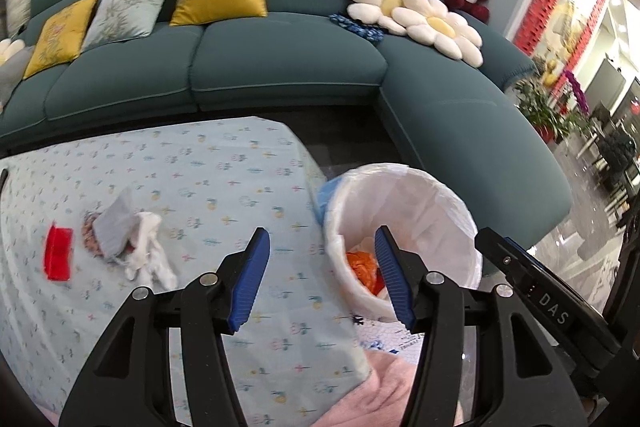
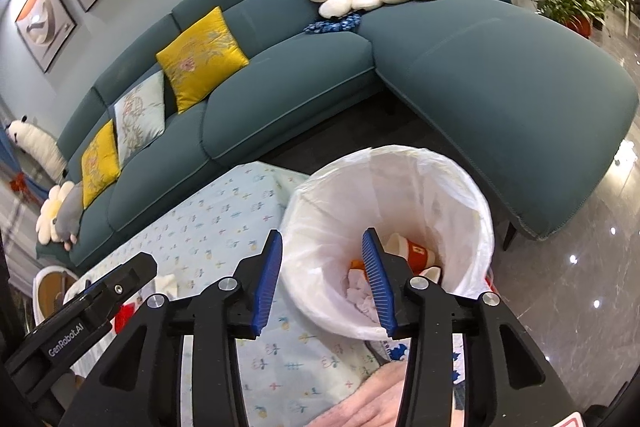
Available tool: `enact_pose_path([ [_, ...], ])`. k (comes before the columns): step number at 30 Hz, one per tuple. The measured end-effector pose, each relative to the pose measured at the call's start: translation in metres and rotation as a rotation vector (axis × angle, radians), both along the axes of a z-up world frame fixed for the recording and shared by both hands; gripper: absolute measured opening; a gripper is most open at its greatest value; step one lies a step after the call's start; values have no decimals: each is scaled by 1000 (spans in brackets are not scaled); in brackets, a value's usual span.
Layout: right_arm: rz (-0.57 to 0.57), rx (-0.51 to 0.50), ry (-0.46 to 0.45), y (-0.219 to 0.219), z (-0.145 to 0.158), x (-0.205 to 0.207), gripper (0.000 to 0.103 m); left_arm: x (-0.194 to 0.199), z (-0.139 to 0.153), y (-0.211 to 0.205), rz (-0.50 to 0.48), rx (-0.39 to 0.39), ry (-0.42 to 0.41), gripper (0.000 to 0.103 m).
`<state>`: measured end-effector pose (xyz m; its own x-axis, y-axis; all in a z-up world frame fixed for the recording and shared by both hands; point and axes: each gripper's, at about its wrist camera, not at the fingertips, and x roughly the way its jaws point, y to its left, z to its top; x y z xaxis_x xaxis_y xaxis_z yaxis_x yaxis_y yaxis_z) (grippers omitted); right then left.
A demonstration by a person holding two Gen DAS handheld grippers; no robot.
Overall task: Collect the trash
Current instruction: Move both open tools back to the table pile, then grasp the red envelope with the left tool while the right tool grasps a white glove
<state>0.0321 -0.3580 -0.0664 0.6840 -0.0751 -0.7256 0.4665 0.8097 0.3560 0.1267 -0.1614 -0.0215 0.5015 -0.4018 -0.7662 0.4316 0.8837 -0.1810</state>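
Left gripper [image 1: 320, 277] spread and empty, right gripper [image 2: 322, 283] likewise, both hanging by the white-lined bin [image 1: 404, 239] at the table's right edge; bin [image 2: 388, 247] already holds an orange cup [image 2: 416, 253] and crumpled paper. Remaining trash sits on the tablecloth [image 1: 192, 179] to the left and slightly far of the left gripper, so that hand looks nearer: red wrapper [image 1: 59, 253] furthest left, then a grey packet [image 1: 114, 227] and white tissue wad [image 1: 150, 253] touching it. Tissue's long axis runs far-to-near, tailing towards the gripper; the red wrapper stands roughly upright in view.
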Motion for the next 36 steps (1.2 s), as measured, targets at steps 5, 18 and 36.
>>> enact_pose_path([
  [5,59,-6,9,34,1,11,42,6,-1,39,66,-9,4,57],
  [18,206,-20,39,125,-1,44,42,28,-22,154,232,1,34,58],
  [36,350,-36,162,232,-47,107,49,67,-90,314,492,50,143,72],
])
